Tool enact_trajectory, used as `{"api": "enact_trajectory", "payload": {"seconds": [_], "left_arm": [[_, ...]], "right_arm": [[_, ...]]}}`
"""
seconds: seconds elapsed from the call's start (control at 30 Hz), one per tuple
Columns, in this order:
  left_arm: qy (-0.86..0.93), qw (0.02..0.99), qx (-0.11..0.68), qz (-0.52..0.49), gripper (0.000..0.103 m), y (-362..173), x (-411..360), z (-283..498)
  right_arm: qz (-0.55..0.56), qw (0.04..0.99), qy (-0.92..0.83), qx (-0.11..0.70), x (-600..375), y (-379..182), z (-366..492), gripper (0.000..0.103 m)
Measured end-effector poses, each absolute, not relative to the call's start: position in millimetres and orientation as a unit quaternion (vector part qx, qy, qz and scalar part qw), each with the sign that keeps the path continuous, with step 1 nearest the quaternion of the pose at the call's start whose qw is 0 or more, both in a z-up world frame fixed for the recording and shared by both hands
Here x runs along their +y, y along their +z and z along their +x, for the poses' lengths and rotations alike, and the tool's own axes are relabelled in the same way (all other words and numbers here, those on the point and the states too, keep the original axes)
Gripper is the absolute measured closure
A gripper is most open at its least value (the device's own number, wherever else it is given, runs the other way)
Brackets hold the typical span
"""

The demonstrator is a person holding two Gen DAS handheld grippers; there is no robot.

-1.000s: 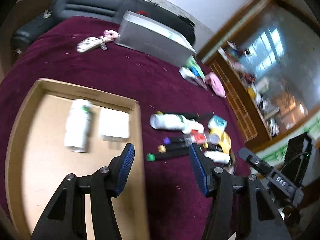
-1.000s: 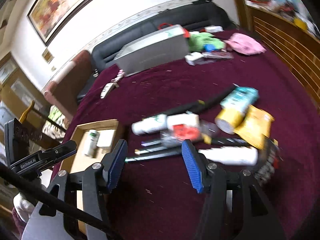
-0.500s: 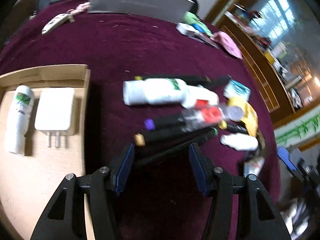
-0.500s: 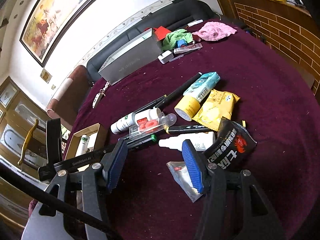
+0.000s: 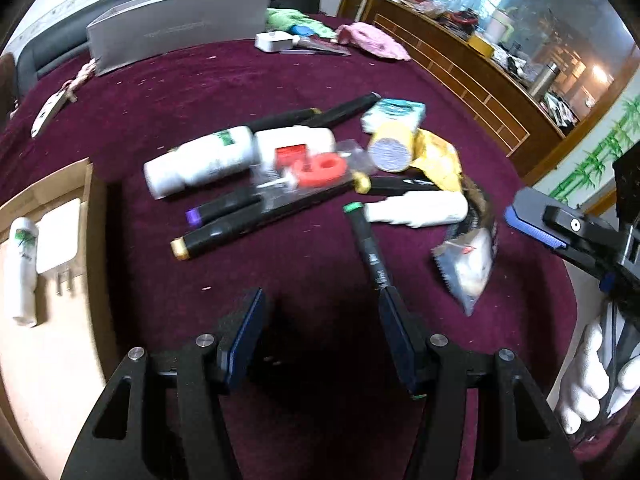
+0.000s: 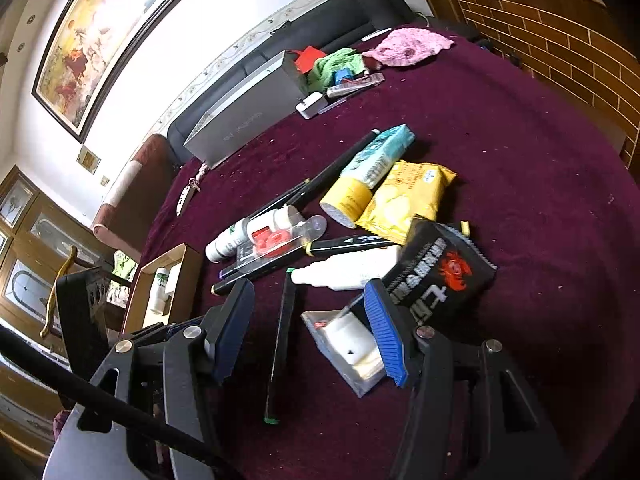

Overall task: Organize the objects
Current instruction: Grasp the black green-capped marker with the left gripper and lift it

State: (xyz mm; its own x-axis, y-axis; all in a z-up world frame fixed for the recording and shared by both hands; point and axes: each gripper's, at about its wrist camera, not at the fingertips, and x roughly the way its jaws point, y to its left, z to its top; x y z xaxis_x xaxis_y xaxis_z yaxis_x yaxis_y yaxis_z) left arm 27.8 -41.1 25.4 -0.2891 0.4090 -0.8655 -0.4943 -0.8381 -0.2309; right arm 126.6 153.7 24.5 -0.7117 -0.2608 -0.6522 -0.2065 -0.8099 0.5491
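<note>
On maroon-clothed counter (image 5: 240,80), clutter centre frame, green-capped marker (image 5: 370,248) touching inner pad of released left tool (image 5: 320,332), right tool (image 6: 310,322) also spread wide; likely to roll or skid away if nudged before closing squarely.

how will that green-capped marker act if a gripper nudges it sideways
The marker is a slim round barrel lying flat on the cloth, so it would probably roll. It looks rigid and light, likely easy to pinch across its width.

Green-capped marker (image 5: 370,250) near end hidden behind left gripper (image 5: 322,326) finger; pile motion-blurred
</note>
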Motion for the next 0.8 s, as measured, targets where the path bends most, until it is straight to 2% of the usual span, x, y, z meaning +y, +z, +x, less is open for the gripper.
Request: {"api": "enact_trajectory", "payload": {"seconds": [0.3,0.43,0.47,0.57,0.8], "left_arm": [[0.804,0.252,0.052,-0.536,0.052,3.0,4.8,33.2],[0.824,0.229,0.084,-0.512,0.052,2.0,15.4,41.2],[0.83,0.222,0.102,-0.502,0.057,1.6,16.9,45.7],[0.84,0.219,0.118,-0.483,0.092,1.5,10.5,54.1],[0.845,0.223,0.018,-0.485,0.092,10.9,-42.5,58.8]], "right_arm": [[0.385,0.005,-0.868,-0.314,160.5,17.8,129.1,0.046],[0.385,0.006,-0.867,-0.315,159.9,16.8,131.0,0.046],[0.384,0.006,-0.868,-0.315,160.1,17.5,131.9,0.046],[0.38,0.004,-0.871,-0.313,162.0,20.1,135.3,0.046],[0.382,-0.017,-0.864,-0.329,175.0,13.5,143.6,0.041]]}}
